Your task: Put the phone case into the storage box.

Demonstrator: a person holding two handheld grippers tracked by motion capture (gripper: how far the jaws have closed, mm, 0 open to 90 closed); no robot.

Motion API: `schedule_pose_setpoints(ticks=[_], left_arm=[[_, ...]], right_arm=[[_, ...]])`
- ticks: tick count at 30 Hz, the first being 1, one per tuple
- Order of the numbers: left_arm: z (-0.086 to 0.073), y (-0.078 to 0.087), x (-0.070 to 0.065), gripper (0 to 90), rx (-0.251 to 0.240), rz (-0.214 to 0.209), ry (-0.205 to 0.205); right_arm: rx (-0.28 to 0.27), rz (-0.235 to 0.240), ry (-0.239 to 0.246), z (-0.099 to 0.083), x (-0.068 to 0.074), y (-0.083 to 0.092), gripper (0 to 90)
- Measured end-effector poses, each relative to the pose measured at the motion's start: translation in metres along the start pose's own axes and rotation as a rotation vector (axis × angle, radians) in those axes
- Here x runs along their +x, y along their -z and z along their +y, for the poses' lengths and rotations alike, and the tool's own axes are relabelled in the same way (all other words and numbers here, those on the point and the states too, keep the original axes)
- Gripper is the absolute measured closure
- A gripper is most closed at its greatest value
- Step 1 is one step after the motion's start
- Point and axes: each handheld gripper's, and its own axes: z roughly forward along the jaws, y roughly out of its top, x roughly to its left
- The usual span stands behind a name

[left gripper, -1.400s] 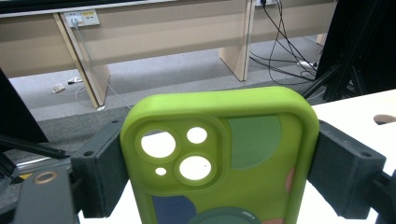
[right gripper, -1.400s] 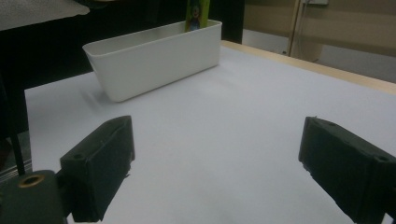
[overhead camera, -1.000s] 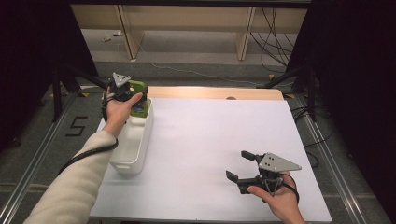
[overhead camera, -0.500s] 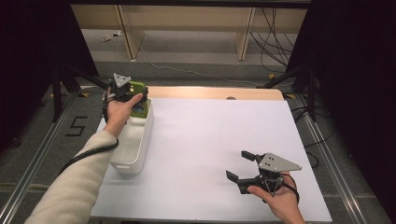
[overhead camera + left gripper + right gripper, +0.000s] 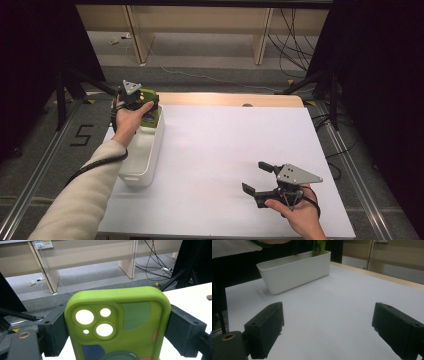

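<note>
Nothing has moved since a moment ago. On the left, the left gripper point(image 5: 142, 107) still clamps the green phone case point(image 5: 117, 325) above the white bin's point(image 5: 145, 155) far end; the right gripper point(image 5: 260, 180) rests open, empty.

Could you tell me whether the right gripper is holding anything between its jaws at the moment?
No, the right gripper has its jaws standing wide apart with only the bare white table between them.
</note>
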Motion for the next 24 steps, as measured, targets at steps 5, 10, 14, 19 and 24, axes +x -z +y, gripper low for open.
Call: schedule_pose_setpoints(ticks=[5, 10, 14, 19, 24], left_arm=[[0.0, -0.0015, -0.0004, 15.3, 0.002, 0.001, -0.004], [-0.0019, -0.004, -0.0007, 15.3, 0.011, 0.002, -0.004], [-0.0026, -0.0056, -0.0009, 15.3, 0.014, 0.003, -0.003], [-0.0025, -0.0069, -0.0013, 15.2, 0.017, 0.001, -0.006], [-0.0036, -0.0082, -0.0016, 15.3, 0.023, 0.002, -0.012]], right_arm=[[-0.002, 0.0, 0.002, 0.0001, -0.0002, 0.0001, 11.6], [0.002, 0.001, -0.002, -0.0001, -0.0001, 0.0001, 11.6], [0.004, 0.001, -0.002, -0.0002, -0.0002, 0.0003, 11.6], [0.004, 0.002, -0.002, -0.0005, -0.0003, 0.0001, 11.6], [0.006, 0.002, -0.001, -0.0008, -0.0006, 0.0001, 11.6]])
